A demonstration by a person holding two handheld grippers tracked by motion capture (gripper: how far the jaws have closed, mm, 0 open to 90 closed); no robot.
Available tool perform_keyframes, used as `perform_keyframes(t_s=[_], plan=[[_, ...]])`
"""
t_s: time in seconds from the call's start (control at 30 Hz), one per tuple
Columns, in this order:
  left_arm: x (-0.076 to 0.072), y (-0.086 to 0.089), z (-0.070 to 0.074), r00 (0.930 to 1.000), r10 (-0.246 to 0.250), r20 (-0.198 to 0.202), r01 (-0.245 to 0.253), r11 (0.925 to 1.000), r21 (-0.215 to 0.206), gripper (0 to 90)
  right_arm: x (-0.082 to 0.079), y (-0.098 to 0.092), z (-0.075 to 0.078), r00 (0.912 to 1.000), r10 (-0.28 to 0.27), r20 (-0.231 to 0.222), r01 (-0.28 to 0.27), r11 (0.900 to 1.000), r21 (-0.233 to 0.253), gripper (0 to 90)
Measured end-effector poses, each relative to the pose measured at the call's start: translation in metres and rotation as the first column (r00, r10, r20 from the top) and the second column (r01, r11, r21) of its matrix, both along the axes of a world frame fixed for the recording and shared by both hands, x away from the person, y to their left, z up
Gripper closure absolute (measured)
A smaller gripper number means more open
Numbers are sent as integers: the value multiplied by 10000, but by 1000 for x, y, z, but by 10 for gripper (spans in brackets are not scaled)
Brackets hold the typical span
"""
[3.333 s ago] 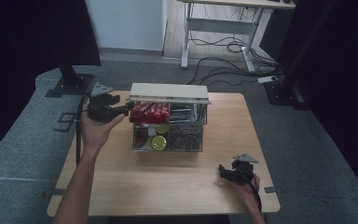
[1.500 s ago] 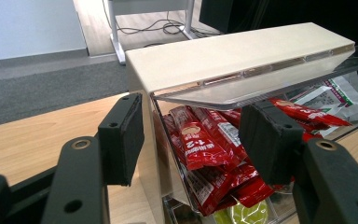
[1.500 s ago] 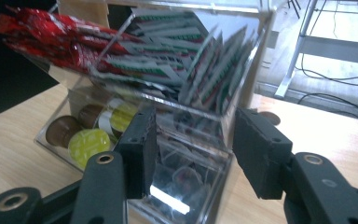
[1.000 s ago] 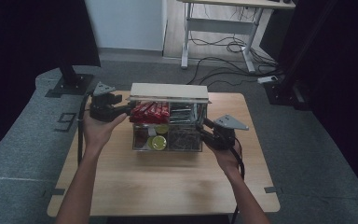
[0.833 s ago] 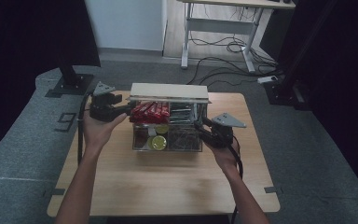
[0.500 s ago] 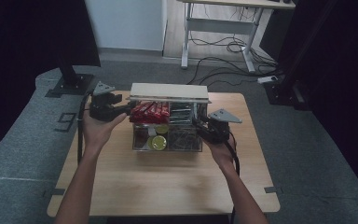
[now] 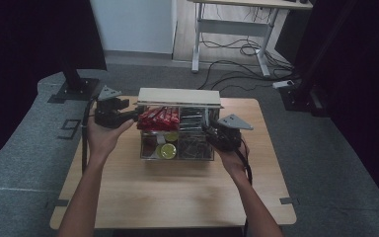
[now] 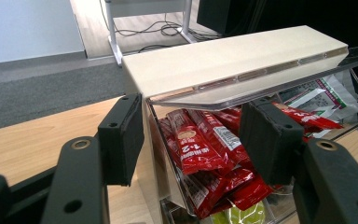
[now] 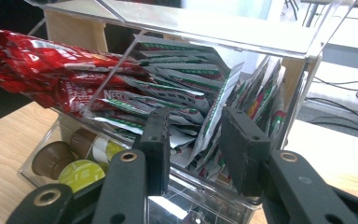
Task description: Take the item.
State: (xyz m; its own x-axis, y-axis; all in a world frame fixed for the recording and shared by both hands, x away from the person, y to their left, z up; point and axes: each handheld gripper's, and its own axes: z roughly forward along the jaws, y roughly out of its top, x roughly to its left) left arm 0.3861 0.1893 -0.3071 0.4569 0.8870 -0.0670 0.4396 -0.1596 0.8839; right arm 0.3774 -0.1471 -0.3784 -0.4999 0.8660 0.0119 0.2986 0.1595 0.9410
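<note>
A clear acrylic organiser with a pale wooden lid stands mid-table. Its upper tier holds red sachets on the left and green-and-white sachets on the right. Round capsules lie in the lower tier. My left gripper is at the box's left end. In the left gripper view it is open, its jaws either side of the box's corner with the red sachets beyond. My right gripper reaches in from the right. It is open around the edges of the green-and-white sachets.
The wooden table has free room in front of the box. Brown and yellow-green capsules sit low in the box's lower tier. A desk frame and cables stand on the floor beyond the table.
My right gripper has come up from the table's front right corner to the box's right side and edged in among the sachets. The left gripper has stayed put.
</note>
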Motion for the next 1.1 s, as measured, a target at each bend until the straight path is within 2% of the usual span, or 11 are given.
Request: perform_keyframes(t_s=[0.13,0.37,0.9,0.97,1.1], plan=[[0,0,1,10000,-11,10,11,10000,12,406,4,0,-2,9998,8,-204,-6,9999,106,636],[0,0,0,10000,-9,17,9,10000,7,406,3,5,-2,9999,99,-122,-99,9999,-40,671],[0,0,1,10000,-25,51,25,10000,44,406,17,14,-1,9980,-518,-360,506,9982,-320,773],[0,0,1,10000,-25,56,24,10000,46,406,18,14,-1,9979,-531,-370,520,9981,-318,773],[0,0,1,10000,-23,67,22,10000,63,406,20,11,0,9977,-467,-497,469,9989,29,772]])
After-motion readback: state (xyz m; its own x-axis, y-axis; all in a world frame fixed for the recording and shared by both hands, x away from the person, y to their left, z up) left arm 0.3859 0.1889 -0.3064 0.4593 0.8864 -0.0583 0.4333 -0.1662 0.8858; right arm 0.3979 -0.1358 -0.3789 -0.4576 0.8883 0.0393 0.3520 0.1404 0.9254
